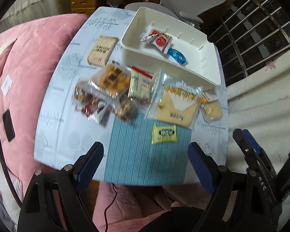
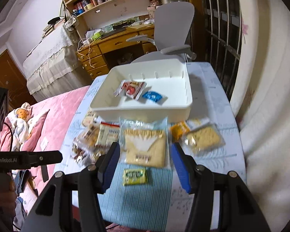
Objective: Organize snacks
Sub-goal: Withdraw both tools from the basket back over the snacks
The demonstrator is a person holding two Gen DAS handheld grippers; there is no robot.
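Table (image 2: 218,89) crowded: snack packets (image 1: 110,90) before white bin (image 2: 145,114); left claw (image 1: 146,161) spread, right claw (image 2: 145,161) spread, both empty.

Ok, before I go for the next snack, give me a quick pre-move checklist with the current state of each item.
1. Left gripper free: ok, open, nothing between its fingers.
2. Right gripper free: ok, open and holding nothing.
3. Room in the white bin: ok, only the red-and-white packets and a blue packet inside.
4. Nearest target clear: ok, the green packet lies alone on the striped mat.
5. Large cracker pack free to lift: cannot tell, its far edge is close to the bin wall.
6. Left pile of snacks separable: not ok, the packs overlap.
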